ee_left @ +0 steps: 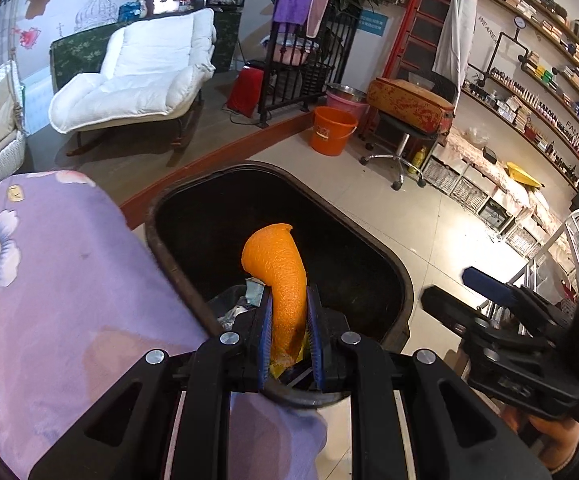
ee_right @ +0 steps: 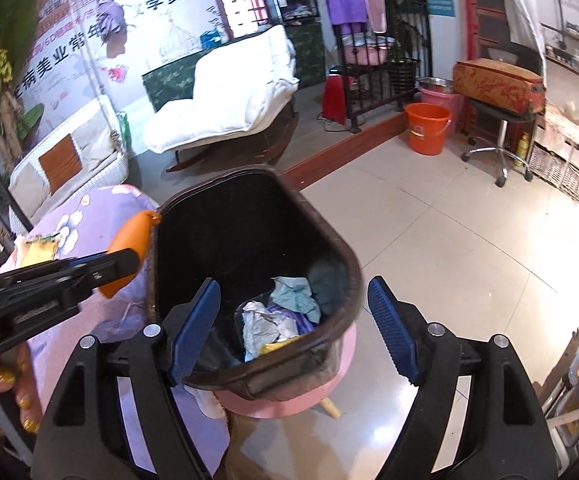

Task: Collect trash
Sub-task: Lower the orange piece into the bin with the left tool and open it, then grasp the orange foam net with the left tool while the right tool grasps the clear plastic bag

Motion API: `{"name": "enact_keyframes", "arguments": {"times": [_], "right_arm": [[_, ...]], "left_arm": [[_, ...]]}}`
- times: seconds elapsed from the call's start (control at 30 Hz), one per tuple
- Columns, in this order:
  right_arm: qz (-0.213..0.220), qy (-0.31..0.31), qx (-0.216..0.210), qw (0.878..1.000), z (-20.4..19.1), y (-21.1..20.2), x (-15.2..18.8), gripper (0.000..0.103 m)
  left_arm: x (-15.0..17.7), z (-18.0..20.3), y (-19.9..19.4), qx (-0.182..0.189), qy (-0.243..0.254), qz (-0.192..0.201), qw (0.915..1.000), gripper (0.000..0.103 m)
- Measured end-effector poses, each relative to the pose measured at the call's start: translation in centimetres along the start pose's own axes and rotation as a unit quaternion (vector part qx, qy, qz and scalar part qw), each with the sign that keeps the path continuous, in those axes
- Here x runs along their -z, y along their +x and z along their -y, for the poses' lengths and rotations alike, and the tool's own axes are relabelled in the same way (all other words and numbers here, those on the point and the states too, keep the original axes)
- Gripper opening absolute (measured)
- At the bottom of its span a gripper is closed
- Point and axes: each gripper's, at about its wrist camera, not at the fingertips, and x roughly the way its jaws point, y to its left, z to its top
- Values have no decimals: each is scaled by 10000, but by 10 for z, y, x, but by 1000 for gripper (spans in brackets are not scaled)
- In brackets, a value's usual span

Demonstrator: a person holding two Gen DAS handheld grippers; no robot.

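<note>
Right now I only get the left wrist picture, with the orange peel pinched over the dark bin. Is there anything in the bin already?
Observer: Yes. The right wrist view looks into the bin: crumpled white paper and a pale blue-green wad lie at the bottom.
Operator: And the other tool, is it carrying anything?
Observer: No. The right gripper stands open over the bin's near rim, nothing between its fingers.
Operator: What does the bin stand on?
Observer: Something pink and round shows under its near end.
Operator: Is my peel really gripped?
Observer: From the side, the left gripper is shut on the orange peel, beside the bin's left rim.
</note>
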Motion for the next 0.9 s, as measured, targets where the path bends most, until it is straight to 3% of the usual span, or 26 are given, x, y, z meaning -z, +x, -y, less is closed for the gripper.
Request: {"name": "enact_keyframes", "arguments": {"times": [0.47, 0.53, 0.67, 0.8, 0.9], "right_arm": [[160, 335, 322, 9988, 25, -1, -4, 78], [170, 361, 328, 9987, 25, -1, -3, 79], [209, 401, 365, 9983, 31, -3, -4, 83], [268, 504, 428, 9975, 37, -10, -5, 87], [288, 527, 426, 9973, 37, -12, -4, 88]], "left_arm": [[-11, 14, 47, 185, 1, -497, 9986, 17], [-12, 13, 50, 145, 3, -507, 9986, 22], [-12, 10, 47, 77, -15, -402, 9992, 64], [-14, 10, 43, 70, -48, -341, 9994, 80], [-12, 10, 34, -16, 0, -208, 9998, 83]]}}
